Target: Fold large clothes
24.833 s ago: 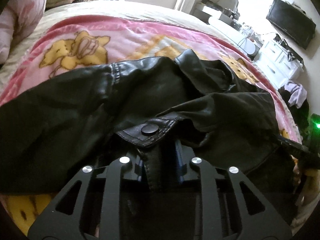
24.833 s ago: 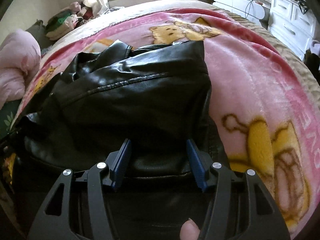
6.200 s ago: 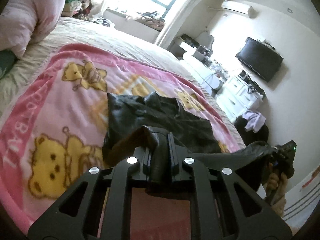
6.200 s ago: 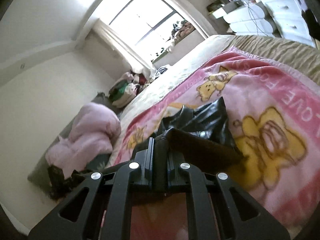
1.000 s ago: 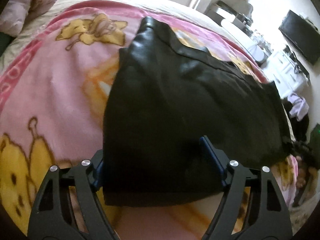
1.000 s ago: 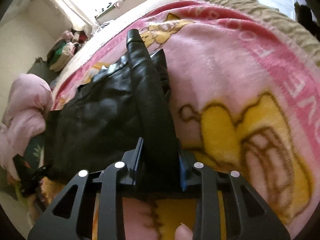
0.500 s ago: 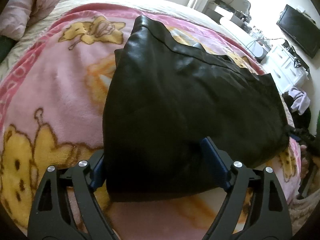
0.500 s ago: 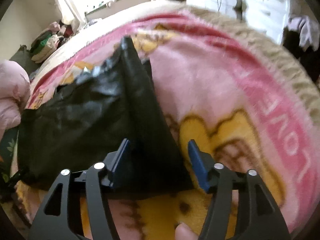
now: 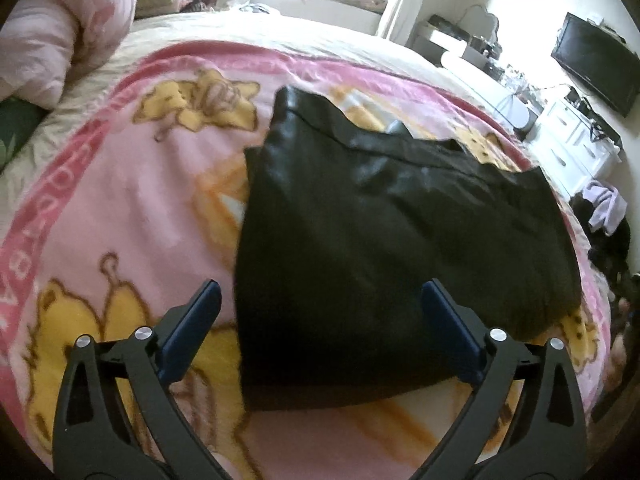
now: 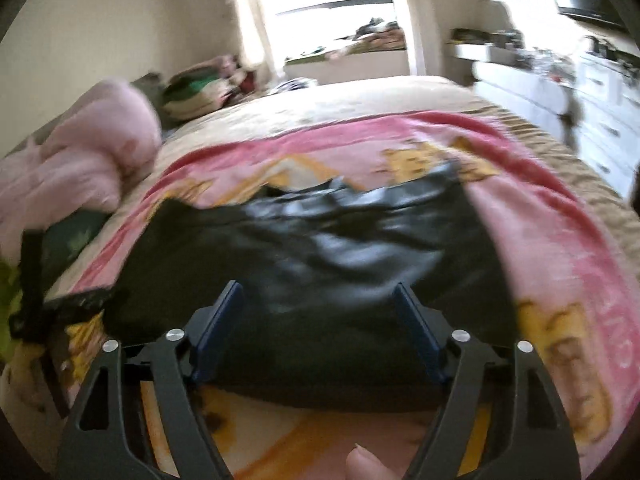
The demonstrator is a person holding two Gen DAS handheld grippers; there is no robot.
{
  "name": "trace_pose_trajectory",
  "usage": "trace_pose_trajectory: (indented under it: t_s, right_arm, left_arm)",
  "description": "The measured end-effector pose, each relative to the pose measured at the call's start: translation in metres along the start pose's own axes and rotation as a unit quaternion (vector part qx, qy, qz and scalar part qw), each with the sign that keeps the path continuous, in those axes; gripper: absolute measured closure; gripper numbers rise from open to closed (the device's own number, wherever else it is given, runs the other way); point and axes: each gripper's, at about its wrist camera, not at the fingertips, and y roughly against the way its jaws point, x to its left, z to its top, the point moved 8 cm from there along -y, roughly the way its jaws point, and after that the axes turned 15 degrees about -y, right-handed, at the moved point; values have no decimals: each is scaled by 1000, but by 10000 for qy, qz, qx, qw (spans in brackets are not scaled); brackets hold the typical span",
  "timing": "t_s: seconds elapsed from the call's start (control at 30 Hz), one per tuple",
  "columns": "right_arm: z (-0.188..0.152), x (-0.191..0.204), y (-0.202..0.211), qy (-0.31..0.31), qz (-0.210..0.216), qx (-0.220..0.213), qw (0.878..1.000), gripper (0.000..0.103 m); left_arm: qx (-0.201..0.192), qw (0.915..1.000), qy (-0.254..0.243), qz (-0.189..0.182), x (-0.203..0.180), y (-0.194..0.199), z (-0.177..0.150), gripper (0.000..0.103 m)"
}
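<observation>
Black leather jacket [image 9: 384,240], folded into a flat, roughly rectangular packet, lying on the pink bear-print blanket [image 9: 120,208] that covers the bed [image 9: 320,36]; near edge straight, far edge ragged where a collar or flap pokes out. Step in hand, judging by that lie: letting go after a fold.

Left gripper [image 9: 320,320] low over the near left corner, jaws opening and spread very wide; the packet's corner sits between the blue pads, neither one pressing it. Right gripper [image 10: 318,320] over the near edge farther right, jaws likewise opening, with leather between and below them but seemingly untouched, though that view is smeared by motion. A fingertip [image 10: 364,462] at the bottom of the right view.

Next, probably: either one more halving, calling for a fresh pinch on two matching corners of the near edge, or a smoothing pass, calling for a light press along the lumpy far edge.
</observation>
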Motion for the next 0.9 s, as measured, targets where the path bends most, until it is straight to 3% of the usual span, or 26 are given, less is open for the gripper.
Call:
trace_pose_trajectory:
  t_s: [0.17,0.3,0.4,0.5,0.63,0.77,0.8,0.87,0.9]
  right_arm:
    - [-23,38,-20,383,78,281,9988,48]
    - [-42,48,-38,436,60,601,9972,50]
    - [-65,41,-60,495,-343,1027,9929,54]
    - [-77,40,-72,755,-533,1019,9905,54]
    - [-75,38,-72,589,-394,1095,9915,54]
    - [-51,39,-58,60,11,1099,9939,55]
    - [-45,41,-55,14,79,1032,9946,55]
    - [-28,44,-55,34,25,871,9962,55]
    - [-19,45,-59,69,-68,796,9968,55]
  left_arm:
    - [62,9996,289,-8,15,-6,-2,9]
    - [47,9988,495,-16,25,-9,-3,9]
    - [37,9983,580,-71,28,-12,-3,9]
    - [87,9979,625,-161,29,-19,-3,9]
    - [305,9961,700,-435,26,-39,-10,9]
    - [214,9952,765,-568,24,-44,-11,10]
    - [204,9951,764,-595,23,-44,-11,13]
    - [115,9936,775,-811,17,-42,-7,41]
    - [102,9934,771,-838,14,-41,-6,43]
